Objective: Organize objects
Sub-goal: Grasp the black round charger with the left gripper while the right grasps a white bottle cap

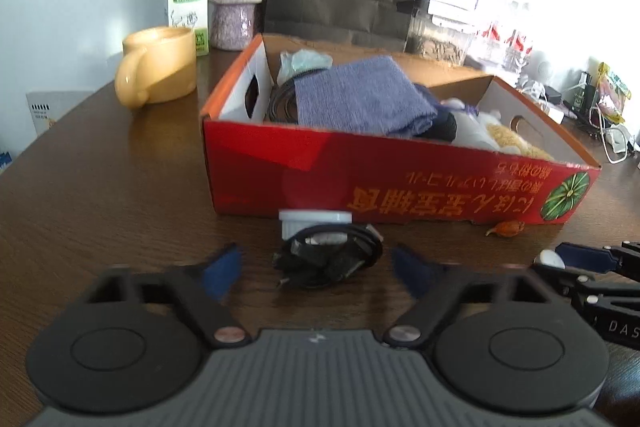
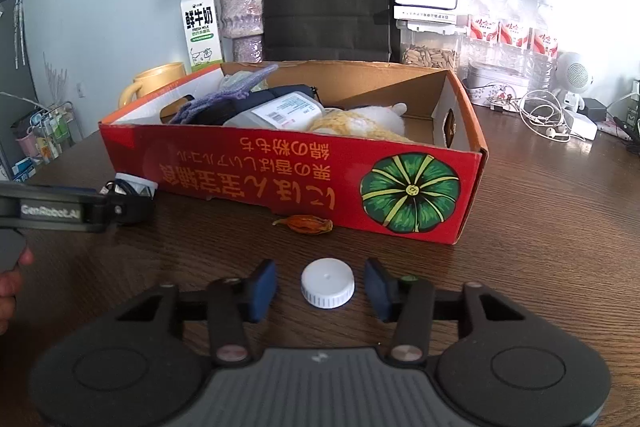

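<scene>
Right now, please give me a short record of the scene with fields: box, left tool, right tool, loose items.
box: red cardboard box, open, on the wooden table, already holding cloth and other items
left tool: left gripper, fingers apart around a black cable bundle, not pressing
right tool: right gripper, fingers apart beside a white cap, gaps visible
loose items: dried flower by the box front

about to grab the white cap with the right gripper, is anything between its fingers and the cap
Nothing visible. The white cap lies on bare table between the open right gripper fingers, a gap on each side. The dried flower bud lies farther off, by the red box.
</scene>
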Motion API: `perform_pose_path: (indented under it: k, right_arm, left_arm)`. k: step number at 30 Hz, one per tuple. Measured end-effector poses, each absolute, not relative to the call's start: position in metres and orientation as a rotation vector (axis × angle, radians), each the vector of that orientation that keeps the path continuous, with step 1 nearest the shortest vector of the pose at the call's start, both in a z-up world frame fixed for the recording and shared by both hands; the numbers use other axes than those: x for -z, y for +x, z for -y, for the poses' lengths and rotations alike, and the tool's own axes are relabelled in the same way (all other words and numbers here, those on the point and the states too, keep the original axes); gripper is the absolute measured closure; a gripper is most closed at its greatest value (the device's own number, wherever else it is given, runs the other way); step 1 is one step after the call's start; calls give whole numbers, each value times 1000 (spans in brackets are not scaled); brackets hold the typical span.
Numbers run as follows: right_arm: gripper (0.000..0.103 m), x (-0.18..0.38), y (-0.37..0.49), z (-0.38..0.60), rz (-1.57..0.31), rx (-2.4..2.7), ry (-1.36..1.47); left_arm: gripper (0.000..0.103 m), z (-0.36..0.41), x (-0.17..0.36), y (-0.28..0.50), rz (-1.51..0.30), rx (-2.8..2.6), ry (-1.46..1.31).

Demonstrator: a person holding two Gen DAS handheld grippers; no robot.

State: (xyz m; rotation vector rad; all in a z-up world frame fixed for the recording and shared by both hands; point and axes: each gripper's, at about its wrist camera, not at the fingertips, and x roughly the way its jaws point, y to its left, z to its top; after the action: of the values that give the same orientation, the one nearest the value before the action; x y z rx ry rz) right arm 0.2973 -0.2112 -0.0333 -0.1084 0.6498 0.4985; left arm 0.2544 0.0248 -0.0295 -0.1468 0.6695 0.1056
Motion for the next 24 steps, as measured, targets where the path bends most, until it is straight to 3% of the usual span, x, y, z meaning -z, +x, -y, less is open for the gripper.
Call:
perform_pose_path:
  k: [1, 3, 14, 24]
  right_arm:
    - [61, 33, 297, 211, -648, -499, -108]
    - [63, 33, 296, 211, -644, -499, -113]
    - [75, 33, 292, 208, -635, -492, -121]
    - [76, 30, 278, 205, -606, -503, -113]
  left_arm:
    - [50, -24, 30, 254, -667, -106, -140]
    - [53, -24, 29, 251, -667, -90, -150]
    - [54, -24, 25, 228, -661, -43, -150]
    - [54, -25, 19, 209, -638, -33, -155]
